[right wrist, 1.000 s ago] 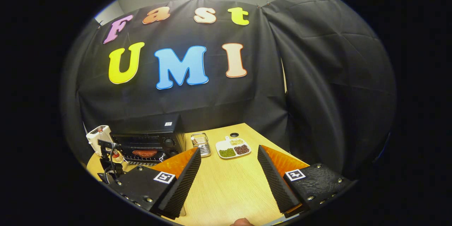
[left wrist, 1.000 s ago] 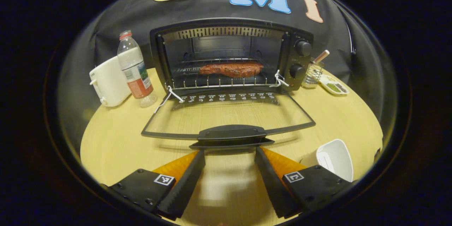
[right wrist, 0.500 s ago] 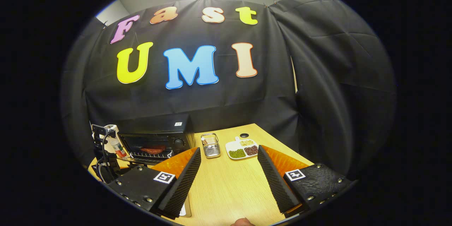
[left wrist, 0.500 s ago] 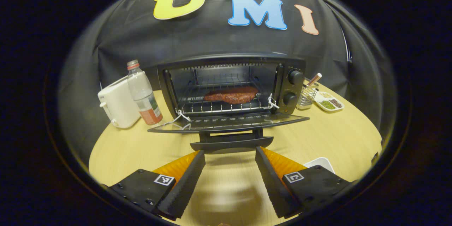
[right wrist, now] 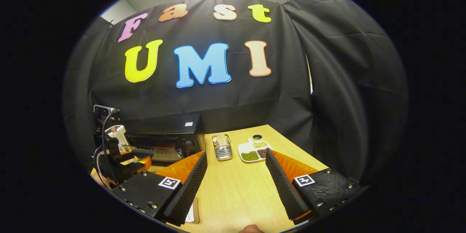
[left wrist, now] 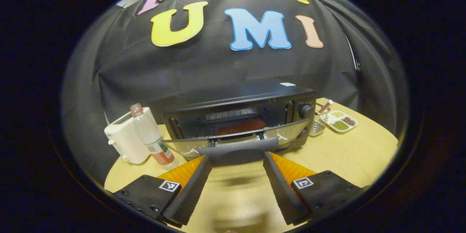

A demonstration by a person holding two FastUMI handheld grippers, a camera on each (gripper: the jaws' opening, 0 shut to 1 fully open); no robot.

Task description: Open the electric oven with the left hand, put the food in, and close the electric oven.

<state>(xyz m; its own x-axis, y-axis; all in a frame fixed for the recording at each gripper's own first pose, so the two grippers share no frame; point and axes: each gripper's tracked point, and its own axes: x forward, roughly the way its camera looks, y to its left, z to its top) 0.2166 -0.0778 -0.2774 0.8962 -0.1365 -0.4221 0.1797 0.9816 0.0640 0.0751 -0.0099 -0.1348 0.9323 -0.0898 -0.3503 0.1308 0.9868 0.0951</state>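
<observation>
Black-bodied electric oven stands directly ahead of the left gripper, with its drop-down door raised part-way and tilted, a gap remaining along the upper edge. Through that gap the food, a reddish-brown slab of meat, lies on the rack inside the cavity. The door handle, a dark bar whose long axis runs crosswise to the gripper's fingers, sits at their tips; the fingers are spread wide, one near each end of the bar, and do not clamp it. Whether the tips press the handle from beneath cannot be told.

Closing appears to be the step in hand: the door must swing up and away from the tool, about the hinge at the oven's base. The left gripper is the nearer by far.

In the right gripper view, the right gripper hovers spread and empty above the wooden table, with the oven forward and to its left and a wire basket ahead.
</observation>
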